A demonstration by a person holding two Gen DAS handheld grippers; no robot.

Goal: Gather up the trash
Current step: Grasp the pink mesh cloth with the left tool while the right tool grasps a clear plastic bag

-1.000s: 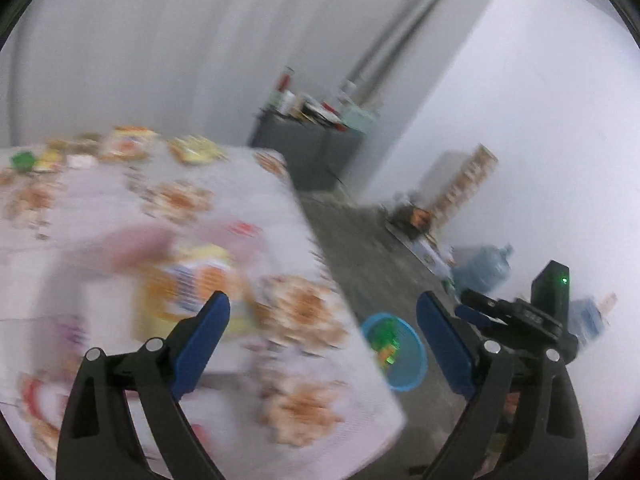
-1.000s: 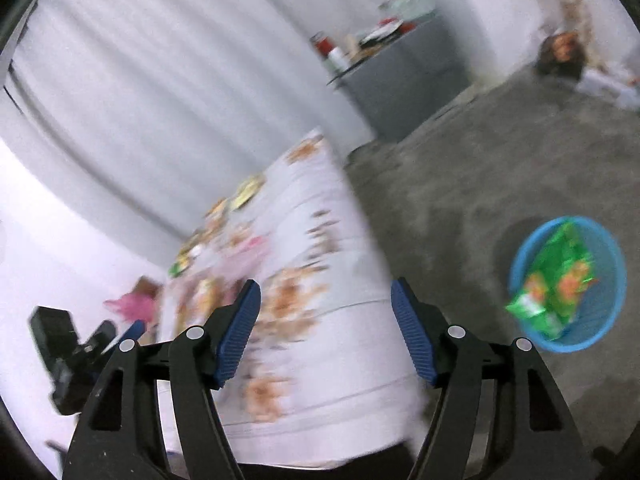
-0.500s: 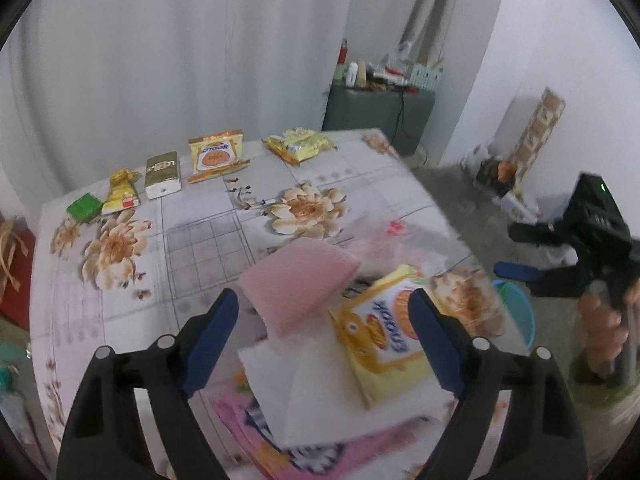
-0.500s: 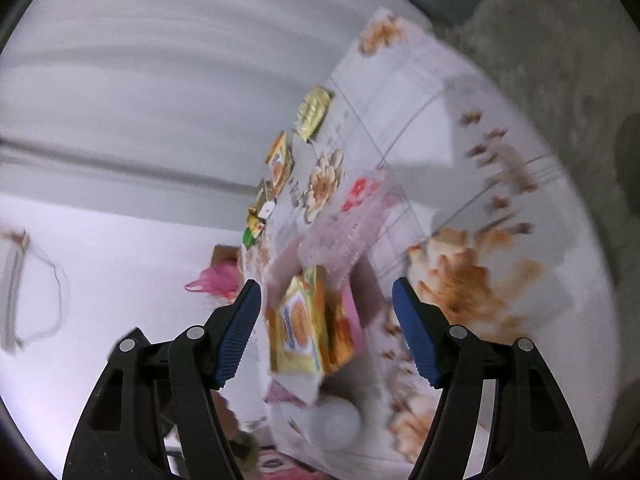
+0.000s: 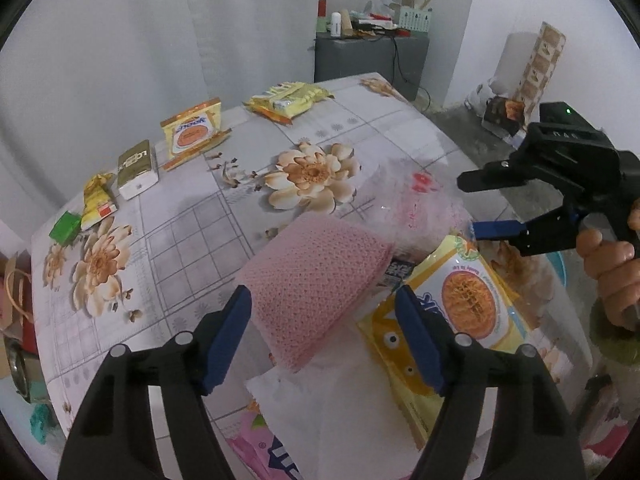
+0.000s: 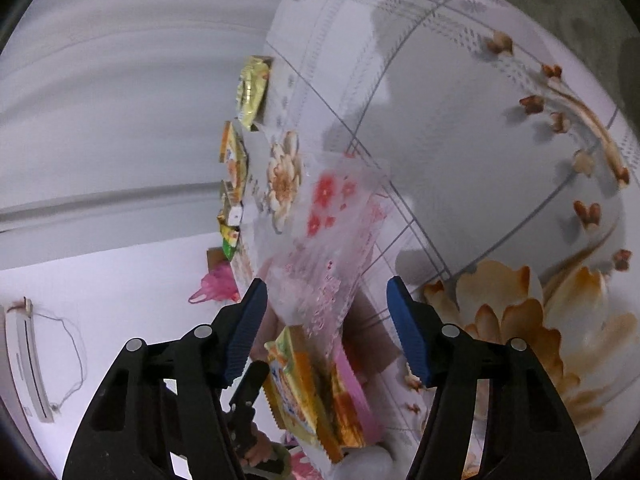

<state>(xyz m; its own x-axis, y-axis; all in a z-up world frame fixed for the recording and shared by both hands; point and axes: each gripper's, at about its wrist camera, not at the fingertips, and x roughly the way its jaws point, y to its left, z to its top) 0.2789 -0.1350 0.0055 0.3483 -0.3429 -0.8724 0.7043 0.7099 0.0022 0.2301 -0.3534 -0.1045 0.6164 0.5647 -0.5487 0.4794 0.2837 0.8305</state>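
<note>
My left gripper is open above a folded pink mesh cloth on the floral table. Beside the cloth lie a yellow snack wrapper, a white tissue and a clear plastic bag with red flowers. My right gripper is open at the table's right edge, over the clear bag. In the right wrist view the right gripper hovers open above the bag and the yellow wrapper.
More wrappers lie along the far side: a yellow snack pack, crumpled yellow packets, a gold and white box, a small green box. A grey cabinet stands behind. A blue basket peeks past the table's right edge.
Both grippers swung from the floor basket back over the table. The left came in closer over the pink cloth; the right came down over the clear bag.
</note>
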